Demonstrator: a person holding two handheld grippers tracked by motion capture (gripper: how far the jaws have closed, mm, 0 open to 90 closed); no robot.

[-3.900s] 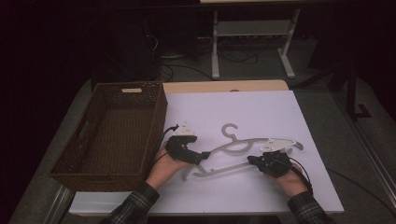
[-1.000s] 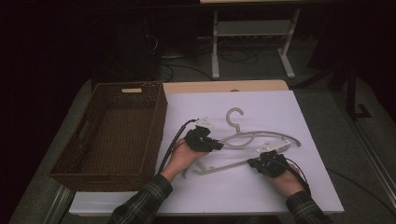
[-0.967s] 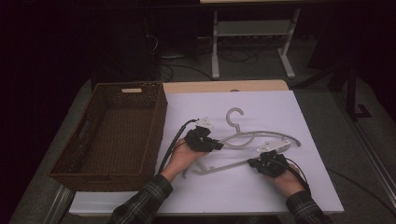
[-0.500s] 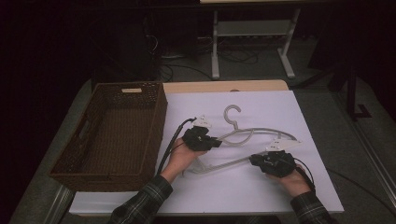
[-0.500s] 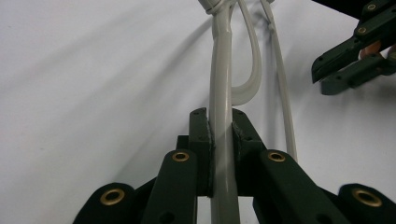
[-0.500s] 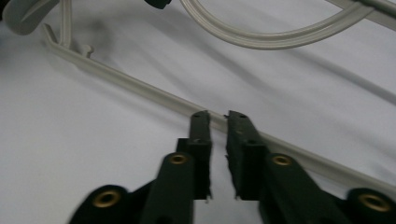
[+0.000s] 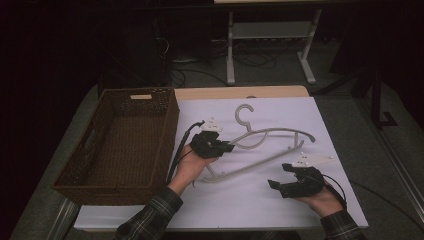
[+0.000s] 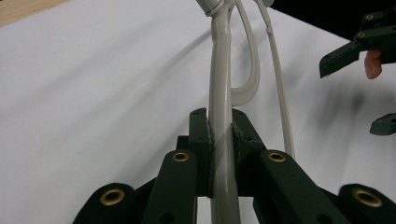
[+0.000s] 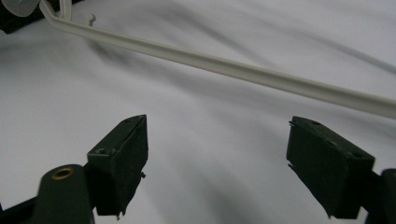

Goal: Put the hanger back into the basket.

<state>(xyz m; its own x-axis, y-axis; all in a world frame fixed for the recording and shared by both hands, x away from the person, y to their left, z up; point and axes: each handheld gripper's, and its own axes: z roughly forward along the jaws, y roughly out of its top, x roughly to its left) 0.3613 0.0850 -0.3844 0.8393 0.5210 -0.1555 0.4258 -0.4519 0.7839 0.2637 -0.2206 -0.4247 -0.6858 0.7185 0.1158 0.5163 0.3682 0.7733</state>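
Note:
A pale grey plastic hanger point(image 7: 272, 134) lies slanted over the white sheet, hook point(image 7: 244, 113) pointing to the far side. My left gripper point(image 7: 227, 147) is shut on the hanger's left shoulder arm; in the left gripper view the pads point(image 8: 203, 140) squeeze that arm point(image 8: 220, 93). My right gripper point(image 7: 279, 176) stands near the front right, short of the hanger's lower bar point(image 7: 250, 169). Its jaws have just been opening, and nothing is between them point(image 9: 224, 163). That lower bar point(image 9: 233, 69) runs across beyond the fingertips.
A brown wicker basket point(image 7: 169, 125) stands at the left of the table, beside the left hand. The white sheet point(image 7: 240, 210) covers the table's middle and right. A metal stand point(image 7: 230, 50) is on the floor beyond the far edge.
The right gripper's jaws have opened off the hanger's lower bar, and the hand has drawn back to the near right. The left gripper has risen a little with the hanger.

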